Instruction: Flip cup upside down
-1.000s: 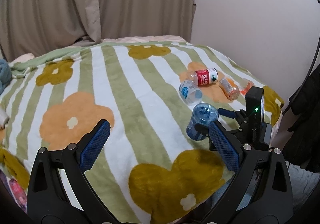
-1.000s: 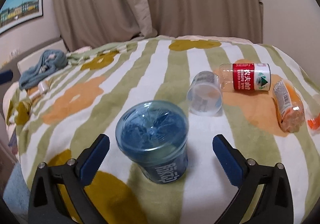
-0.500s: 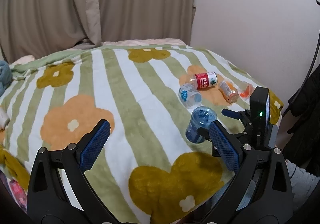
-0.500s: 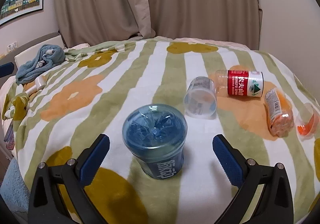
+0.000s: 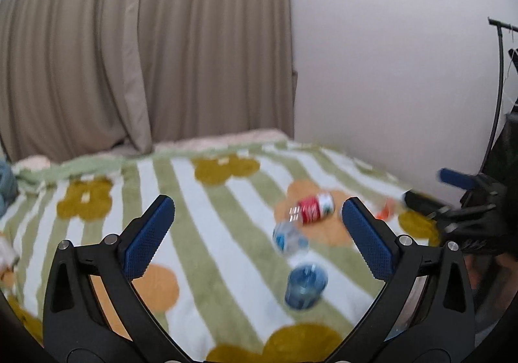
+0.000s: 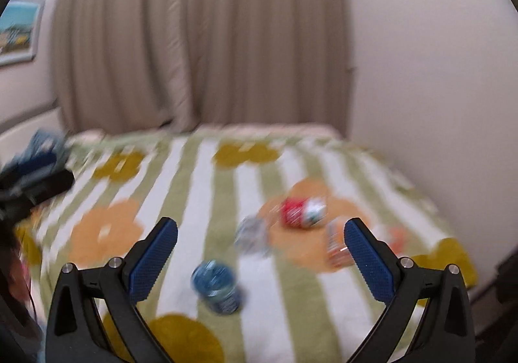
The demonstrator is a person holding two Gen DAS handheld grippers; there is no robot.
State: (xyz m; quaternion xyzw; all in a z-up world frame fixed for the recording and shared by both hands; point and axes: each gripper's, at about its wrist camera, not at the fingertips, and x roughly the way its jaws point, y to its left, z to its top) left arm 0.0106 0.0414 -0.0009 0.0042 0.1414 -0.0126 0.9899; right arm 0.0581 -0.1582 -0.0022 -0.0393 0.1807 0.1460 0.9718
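The blue translucent cup [image 5: 306, 285] stands upside down on the flowered, striped blanket [image 5: 207, 233], base up; it also shows in the right wrist view [image 6: 216, 285]. My left gripper [image 5: 255, 236] is open and empty, well back from the cup and above it. My right gripper [image 6: 260, 259] is open and empty, also pulled back, with the cup low between its fingers; it shows at the right edge of the left wrist view [image 5: 466, 198]. Both views are blurred by motion.
A clear cup [image 6: 252, 235] lies on its side behind the blue cup. A red-labelled bottle [image 6: 302, 211], an orange bottle [image 6: 336, 246] and a small orange item [image 6: 396, 236] lie further right. Curtains and a wall stand behind the bed. Blue cloth [image 6: 42, 149] lies far left.
Both grippers have pulled back and up from the bed, so the cup and bottles look smaller and farther. The blue cup stays upside down where it stood.
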